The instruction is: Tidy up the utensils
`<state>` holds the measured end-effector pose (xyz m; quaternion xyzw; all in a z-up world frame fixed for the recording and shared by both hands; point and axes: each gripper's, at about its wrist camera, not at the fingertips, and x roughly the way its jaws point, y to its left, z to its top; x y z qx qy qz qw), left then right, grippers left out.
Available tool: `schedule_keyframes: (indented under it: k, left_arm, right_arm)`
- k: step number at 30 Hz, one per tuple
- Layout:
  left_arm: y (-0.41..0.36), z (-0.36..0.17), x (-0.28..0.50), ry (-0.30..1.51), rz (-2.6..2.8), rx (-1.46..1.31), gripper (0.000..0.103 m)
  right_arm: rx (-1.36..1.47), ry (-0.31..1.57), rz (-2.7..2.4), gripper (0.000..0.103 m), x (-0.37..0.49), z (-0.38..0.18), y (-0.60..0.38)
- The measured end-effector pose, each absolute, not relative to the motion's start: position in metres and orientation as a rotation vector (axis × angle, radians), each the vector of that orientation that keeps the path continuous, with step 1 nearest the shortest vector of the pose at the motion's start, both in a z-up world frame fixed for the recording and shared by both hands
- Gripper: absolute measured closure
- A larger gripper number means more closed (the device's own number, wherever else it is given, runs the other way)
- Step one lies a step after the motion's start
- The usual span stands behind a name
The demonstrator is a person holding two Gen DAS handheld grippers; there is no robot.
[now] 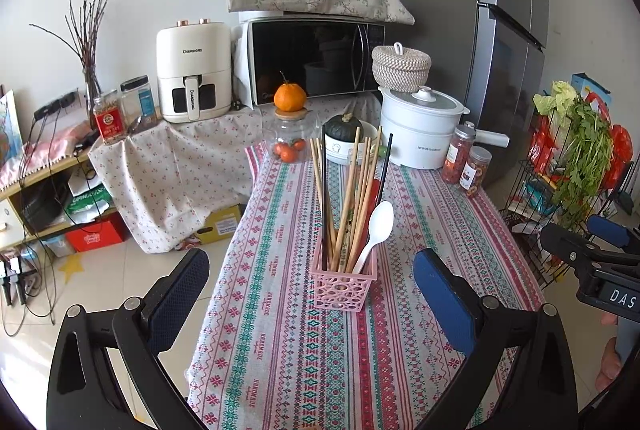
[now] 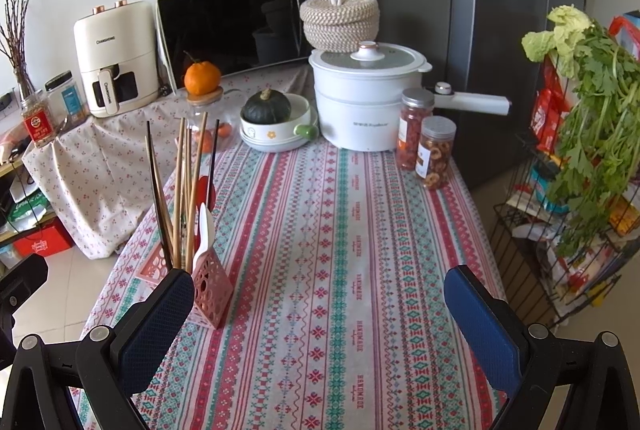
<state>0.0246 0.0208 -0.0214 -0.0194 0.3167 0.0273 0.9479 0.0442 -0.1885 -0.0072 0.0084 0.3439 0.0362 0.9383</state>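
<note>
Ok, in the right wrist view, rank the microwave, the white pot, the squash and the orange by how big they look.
Largest to smallest:
1. microwave
2. white pot
3. squash
4. orange
The squash sits nearer the camera than the orange, so those last two are unsure.

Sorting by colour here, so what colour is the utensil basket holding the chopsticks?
Pink, with a cut-out lattice pattern. The basket shows best in the left wrist view.

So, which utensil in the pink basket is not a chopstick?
The white spoon, bowl up at the basket's right side; the rest are thin sticks.
</note>
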Motion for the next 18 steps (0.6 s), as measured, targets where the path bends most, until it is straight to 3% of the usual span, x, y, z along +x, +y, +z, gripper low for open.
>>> schedule_keyframes:
  k: [18]
  left_arm:
    - [0.0195, -0.0208, 0.0234, 0.639, 0.053, -0.045, 0.0]
  right_arm:
    - [0.019, 0.713, 0.077, 0.0, 0.0458, -0.0102, -0.187]
